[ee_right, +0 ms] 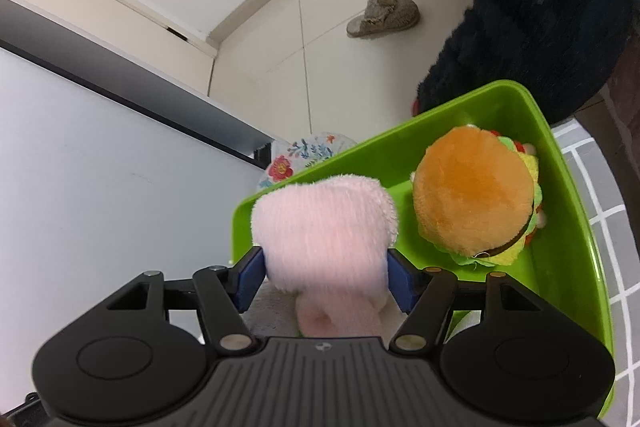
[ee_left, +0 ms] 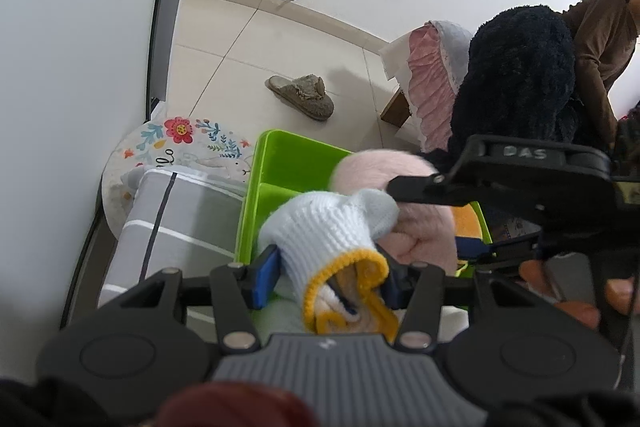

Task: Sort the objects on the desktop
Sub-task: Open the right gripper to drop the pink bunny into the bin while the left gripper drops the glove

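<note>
My left gripper (ee_left: pixel 332 279) is shut on a white knitted glove (ee_left: pixel 332 231) with a yellow cuff, held just above the near edge of a green bin (ee_left: pixel 280 155). My right gripper (ee_right: pixel 325 281) is shut on a pink plush toy (ee_right: pixel 324 227), its blue pads (ee_right: pixel 250 279) pressing both sides, over the left part of the green bin (ee_right: pixel 560 227). A plush burger (ee_right: pixel 476 191) lies inside the bin to the right of the toy. In the left wrist view the pink plush toy (ee_left: pixel 400 167) hangs right behind the glove, and a strip of the burger (ee_left: pixel 468 223) shows past it.
A grey slipper (ee_left: pixel 302 95) lies on the tiled floor. A round floral cushion (ee_left: pixel 188 143) and a grey striped cloth (ee_left: pixel 180 223) sit left of the bin. A dark fluffy sleeve (ee_right: pixel 540 7) reaches over the bin's far side. A person in a brown top (ee_left: pixel 604 39) stands at right.
</note>
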`<state>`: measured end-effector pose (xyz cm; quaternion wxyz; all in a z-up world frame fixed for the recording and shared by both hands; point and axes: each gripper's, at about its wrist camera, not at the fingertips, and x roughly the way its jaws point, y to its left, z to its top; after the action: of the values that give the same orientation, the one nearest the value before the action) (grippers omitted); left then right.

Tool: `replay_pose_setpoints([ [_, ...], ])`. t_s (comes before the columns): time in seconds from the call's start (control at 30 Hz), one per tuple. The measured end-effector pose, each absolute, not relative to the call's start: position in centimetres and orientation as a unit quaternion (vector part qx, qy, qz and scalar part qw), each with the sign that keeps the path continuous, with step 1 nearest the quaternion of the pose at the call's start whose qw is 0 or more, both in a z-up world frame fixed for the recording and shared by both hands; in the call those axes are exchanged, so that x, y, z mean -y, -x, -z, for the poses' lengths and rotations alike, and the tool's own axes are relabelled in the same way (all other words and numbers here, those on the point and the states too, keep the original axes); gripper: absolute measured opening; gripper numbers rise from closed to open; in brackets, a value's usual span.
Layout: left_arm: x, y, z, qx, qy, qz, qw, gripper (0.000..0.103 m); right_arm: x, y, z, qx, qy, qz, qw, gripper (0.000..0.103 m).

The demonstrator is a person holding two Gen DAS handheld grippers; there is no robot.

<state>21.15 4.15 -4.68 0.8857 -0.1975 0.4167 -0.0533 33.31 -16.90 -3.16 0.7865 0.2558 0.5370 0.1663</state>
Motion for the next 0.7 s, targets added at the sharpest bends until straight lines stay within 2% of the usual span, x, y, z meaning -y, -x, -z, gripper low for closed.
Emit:
replay_pose_setpoints([
  [0.1, -4.1, -21.1, 5.0, -0.414, 0.195, 0.054, 0.887, 0.048, 16.6, -33.5, 4.0, -0.544, -0.255, -0.165, 0.782, 0.059],
  [0.4, -4.3, -21.3, 6.0, -0.414, 0.196, 0.050, 0.887, 0.048, 16.5, -33.5, 5.6, -0.557, -0.245, -0.155, 0.778, 0.059],
  [0.7, -4.0, -21.4, 6.6, -0.411, 0.187, 0.049, 0.891, 0.048, 17.5, -33.3, 4.5, -0.552, -0.244, -0.159, 0.781, 0.059],
])
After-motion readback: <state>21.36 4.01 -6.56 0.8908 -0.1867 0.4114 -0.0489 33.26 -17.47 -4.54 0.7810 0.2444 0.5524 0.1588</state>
